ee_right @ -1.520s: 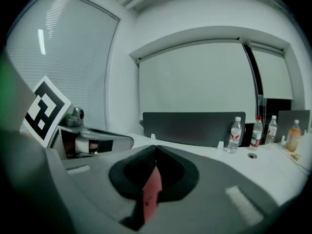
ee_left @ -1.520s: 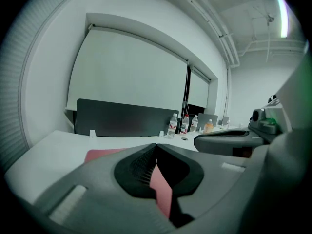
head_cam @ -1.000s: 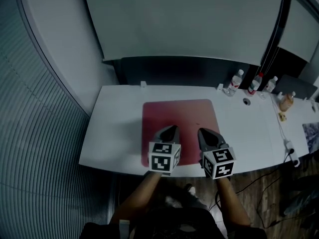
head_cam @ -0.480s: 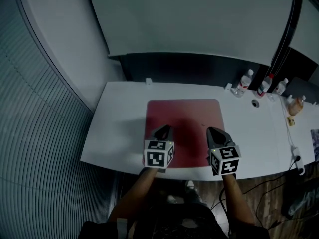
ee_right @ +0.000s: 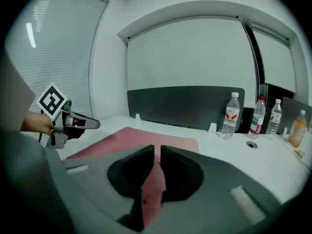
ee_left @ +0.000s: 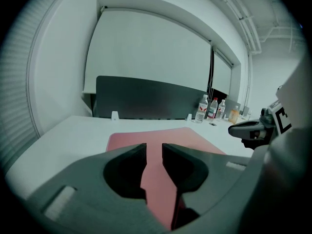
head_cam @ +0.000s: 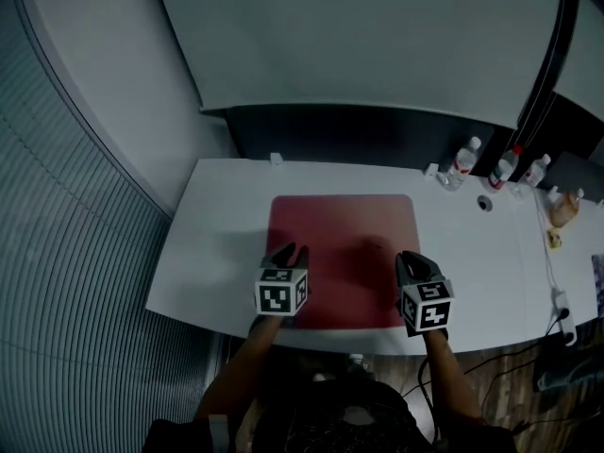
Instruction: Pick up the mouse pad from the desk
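The left claw (ee_left: 154, 147) is opening, its two jaws a narrow gap apart and pinching nothing; only the pad (head_cam: 344, 243) is showing through the gap. The right claw (ee_right: 157, 150) is opening too, its two jaws parted by a thin slit, again with nothing gripped. In the head view both claws are sitting low in the frame over the pad's near part. The left one is close to the pad's left edge and the right one close to its right edge, and whether either is touching the pad cannot be told. The one red pad is lying flat at the centre of the frame on the white bench (head_cam: 212, 253). Three clear bottles (head_cam: 464, 159) with red labels are standing at the upper right by the bench's far edge, and one orange bottle (ee_right: 297, 128) is standing further right. One dark screen (head_cam: 359, 135) is running behind the bench.
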`<state>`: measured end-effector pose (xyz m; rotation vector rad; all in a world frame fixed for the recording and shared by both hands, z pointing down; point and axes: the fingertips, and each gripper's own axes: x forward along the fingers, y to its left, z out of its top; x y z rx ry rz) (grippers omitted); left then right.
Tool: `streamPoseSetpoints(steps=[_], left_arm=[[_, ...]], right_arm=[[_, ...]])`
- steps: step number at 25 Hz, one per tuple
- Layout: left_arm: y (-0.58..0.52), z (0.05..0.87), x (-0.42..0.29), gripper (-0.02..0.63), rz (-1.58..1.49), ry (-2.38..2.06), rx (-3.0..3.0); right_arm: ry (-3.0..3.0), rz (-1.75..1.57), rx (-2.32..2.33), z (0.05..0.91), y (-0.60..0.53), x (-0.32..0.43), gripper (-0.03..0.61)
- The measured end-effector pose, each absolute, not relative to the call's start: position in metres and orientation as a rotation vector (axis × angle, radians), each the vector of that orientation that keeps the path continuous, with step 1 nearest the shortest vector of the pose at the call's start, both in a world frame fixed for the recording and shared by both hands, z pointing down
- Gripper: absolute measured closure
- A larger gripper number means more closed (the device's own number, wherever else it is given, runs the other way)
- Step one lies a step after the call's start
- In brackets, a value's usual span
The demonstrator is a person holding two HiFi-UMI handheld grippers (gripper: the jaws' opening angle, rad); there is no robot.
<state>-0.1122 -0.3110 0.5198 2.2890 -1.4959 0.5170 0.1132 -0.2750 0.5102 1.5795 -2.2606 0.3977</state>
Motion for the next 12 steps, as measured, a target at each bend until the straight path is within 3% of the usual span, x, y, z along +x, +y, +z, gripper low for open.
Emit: streamPoseSetpoints(steps=[12], left_arm=[[-0.33, 0.555, -0.131, 0.449, 0.579, -1.523, 2.191]], right_arm=[[-2.194, 0.473, 1.562, 0.553, -0.303, 0.149, 0.496]])
